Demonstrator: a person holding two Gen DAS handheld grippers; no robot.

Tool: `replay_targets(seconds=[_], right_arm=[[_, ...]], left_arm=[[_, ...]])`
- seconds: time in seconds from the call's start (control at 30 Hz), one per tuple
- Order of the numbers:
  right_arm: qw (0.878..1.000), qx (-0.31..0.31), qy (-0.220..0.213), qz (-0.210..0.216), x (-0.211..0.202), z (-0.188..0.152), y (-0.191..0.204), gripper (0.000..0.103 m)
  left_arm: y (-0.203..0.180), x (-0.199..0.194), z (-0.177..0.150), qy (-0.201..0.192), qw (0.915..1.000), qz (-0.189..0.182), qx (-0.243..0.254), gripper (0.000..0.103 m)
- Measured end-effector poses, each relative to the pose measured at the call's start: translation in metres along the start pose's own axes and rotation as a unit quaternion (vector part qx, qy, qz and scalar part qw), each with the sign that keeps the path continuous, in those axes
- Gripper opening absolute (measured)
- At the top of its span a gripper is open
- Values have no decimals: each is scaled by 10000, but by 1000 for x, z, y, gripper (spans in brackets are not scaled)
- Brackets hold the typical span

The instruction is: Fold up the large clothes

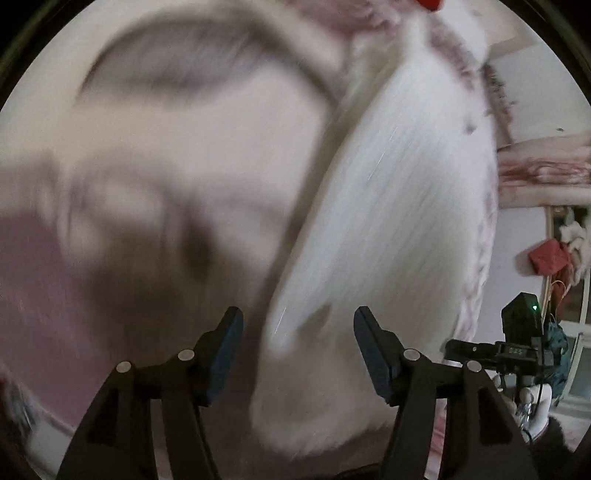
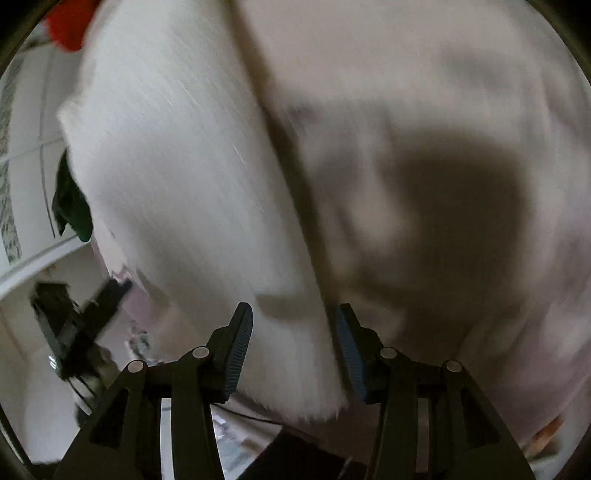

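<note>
**Blurred pass over the fluffy garment, both claws empty**

Pale pink bedding [image 1: 192, 155] fills most of both wrist views, smeared by motion blur, with a dark shadow [image 2: 454, 206] across it at the centre right of the right wrist view. A white fluffy garment [image 1: 399, 206] lies on it, running from the upper right of the left wrist view down to the bottom centre, and down the left half of the right wrist view.

The left claw [image 1: 298, 354] stands open over the garment's lower edge with nothing pinched between its pads. The right claw [image 2: 294, 347] is also open, its gap over the garment's edge where it meets the bedding, and it holds nothing.

Judging from the blur, the likeliest fault is a mistimed pinch: either claw could close on the bedding along with the garment, or catch only loose pile and let the cloth slip. A red item [image 2: 70, 26] at the upper left of the right wrist view could be dragged along if the garment is swept that way.
</note>
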State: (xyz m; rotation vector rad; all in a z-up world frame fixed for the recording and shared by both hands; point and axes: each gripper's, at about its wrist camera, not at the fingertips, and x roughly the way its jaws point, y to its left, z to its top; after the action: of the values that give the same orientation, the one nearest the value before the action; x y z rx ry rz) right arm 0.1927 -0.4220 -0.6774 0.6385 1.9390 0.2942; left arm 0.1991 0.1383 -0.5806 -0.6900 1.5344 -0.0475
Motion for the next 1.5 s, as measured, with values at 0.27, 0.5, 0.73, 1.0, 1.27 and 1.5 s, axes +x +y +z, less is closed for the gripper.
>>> replay_targets(seconds=[0.27, 0.5, 0.73, 1.0, 1.27, 1.5], right_arm=[[9945, -115, -961, -392, -4, -48, 12, 10], [9893, -183, -1117, -922, -12, -48, 11, 7], [9936, -181, -682, -882, 6, -33, 49, 7], [9783, -1399, -1258, -869, -42, 1, 178, 9], [9562, -2410, -1228, -1121, 39, 112, 332, 9], [9695, -2150, -548, -1039, 109, 165, 338, 0]], left_arm=[[-21, -26, -66, -755, 9948, -683, 24, 16], [-7, -4, -86, -653, 9974, -307, 80, 16], [25, 22, -68, -409, 9976, -473, -307, 21], [-12, -37, -47, -938, 9917, 782, 408, 52], [-22, -28, 20, -1672, 9744, 1296, 767, 86], [-33, -22, 64, -1872, 9713, 1264, 746, 86]])
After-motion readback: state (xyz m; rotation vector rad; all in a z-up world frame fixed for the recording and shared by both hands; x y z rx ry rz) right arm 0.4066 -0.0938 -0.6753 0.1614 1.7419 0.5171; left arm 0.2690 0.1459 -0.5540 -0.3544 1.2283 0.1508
